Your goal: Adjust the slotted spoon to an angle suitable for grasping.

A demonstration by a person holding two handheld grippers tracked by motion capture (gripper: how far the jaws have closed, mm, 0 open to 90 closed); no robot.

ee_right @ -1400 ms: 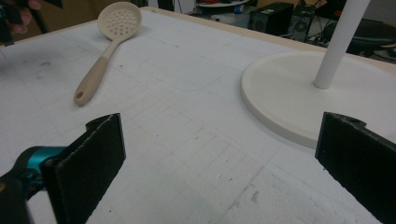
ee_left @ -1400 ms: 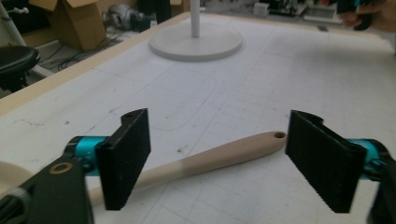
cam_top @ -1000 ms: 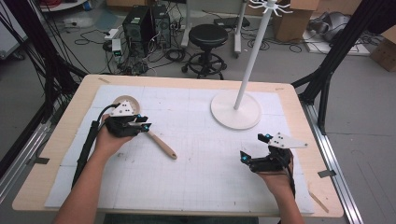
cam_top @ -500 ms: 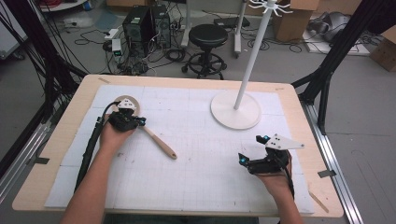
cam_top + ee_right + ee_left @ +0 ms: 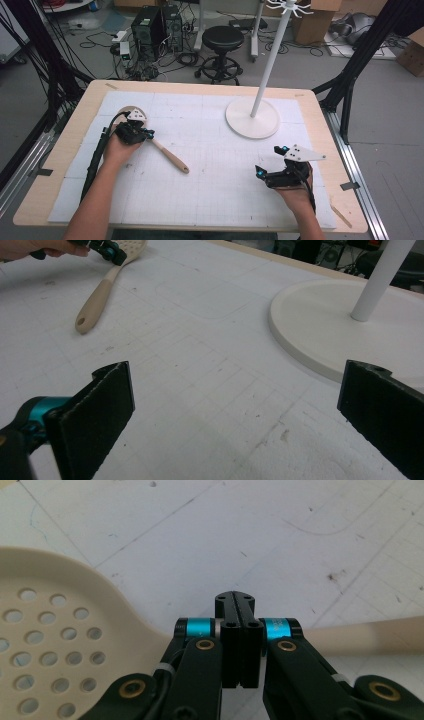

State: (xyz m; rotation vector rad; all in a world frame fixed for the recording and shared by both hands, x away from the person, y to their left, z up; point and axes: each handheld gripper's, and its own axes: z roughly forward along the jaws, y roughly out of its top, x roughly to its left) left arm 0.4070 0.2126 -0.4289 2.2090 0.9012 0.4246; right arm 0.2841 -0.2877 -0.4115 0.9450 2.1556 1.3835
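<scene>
On the white surface (image 5: pixel 210 185), a coat stand's round base (image 5: pixel 252 118) sits far right. The left tongs (image 5: pixel 141 134) are pressed down, clenched on the neck of a slotted spoon (image 5: pixel 167 156) lying at left, bowl beyond them. The right tongs (image 5: pixel 270 167) rest near the front, released, well apart from the spoon.

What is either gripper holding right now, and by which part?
The left gripper is shut on the skimmer at its neck, where head meets handle. The right gripper is open and holds nothing.
</scene>
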